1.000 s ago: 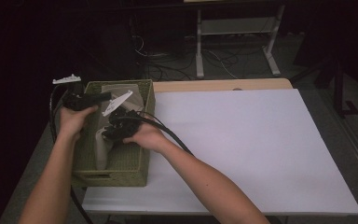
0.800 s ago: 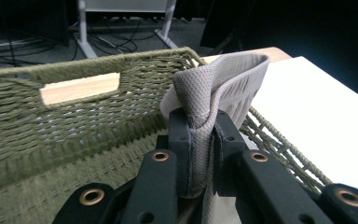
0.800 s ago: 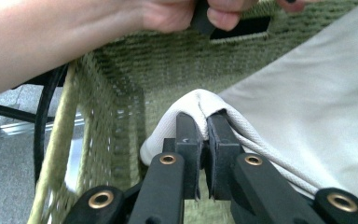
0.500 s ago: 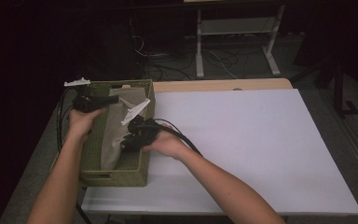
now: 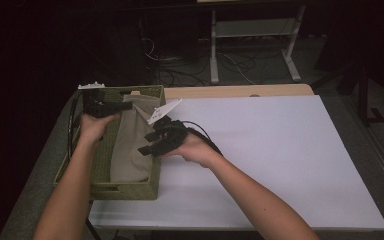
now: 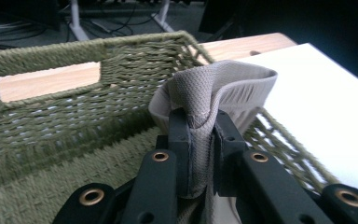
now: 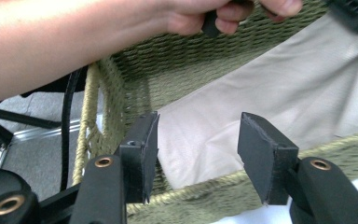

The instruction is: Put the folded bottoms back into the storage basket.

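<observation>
The left claw [image 6: 200, 135] was clamped on a fold of the beige cloth [image 6: 214, 88], the fabric bunched up between its two black pads and rising in a loop just above them. In the high view this claw [image 5: 122, 106] sat over the far end of the green woven basket [image 5: 125, 190], held by the left hand [image 5: 94, 126] above the basket's left wall. From that pinch the cloth [image 5: 130, 145] ran down along the inside of the basket toward its near end, lying mostly against the right-hand side.

The right claw [image 7: 196, 154] stood partly open, its jaws having just been opening, with nothing pressed between the pads; through the gap showed the cloth [image 7: 242, 107] inside the basket and the woven rim [image 7: 205, 189] just ahead of the jaws. In the high view this claw [image 5: 147, 145] hovered at the basket's right wall, the right hand [image 5: 192, 147] behind it over the white sheet [image 5: 280, 160] that covered the tabletop [image 5: 240, 91].

The basket rested at the left edge of the tabletop, partly on the white sheet, a slot handle [image 6: 46, 81] cut through its far wall.
</observation>
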Demonstrator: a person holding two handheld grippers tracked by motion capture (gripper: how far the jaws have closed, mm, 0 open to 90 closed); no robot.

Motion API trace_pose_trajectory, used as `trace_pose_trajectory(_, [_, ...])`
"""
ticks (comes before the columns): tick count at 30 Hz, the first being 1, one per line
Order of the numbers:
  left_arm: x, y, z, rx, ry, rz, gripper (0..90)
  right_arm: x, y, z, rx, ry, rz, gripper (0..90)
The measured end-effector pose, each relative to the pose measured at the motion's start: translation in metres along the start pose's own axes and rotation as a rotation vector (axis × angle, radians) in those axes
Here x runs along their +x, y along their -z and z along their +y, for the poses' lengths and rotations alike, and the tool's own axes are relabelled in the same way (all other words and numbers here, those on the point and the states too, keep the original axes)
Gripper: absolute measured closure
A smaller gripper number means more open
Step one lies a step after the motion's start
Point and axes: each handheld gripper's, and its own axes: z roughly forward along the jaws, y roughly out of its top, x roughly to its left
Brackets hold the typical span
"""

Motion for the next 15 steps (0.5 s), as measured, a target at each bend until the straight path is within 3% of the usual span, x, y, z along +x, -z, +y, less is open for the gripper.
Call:
trace_pose_trajectory(13, [0.017, -0.034, 0.006, 0.04, 0.019, 0.11, 78.9, -0.013, 0.031, -0.009, -0.048, -0.007, -0.041, 42.7])
trace_pose_trajectory(15, [0.019, -0.038, 0.005, 0.048, 0.023, 0.145, 76.8, -0.015, 0.036, -0.012, -0.05, -0.017, -0.049, 42.3])
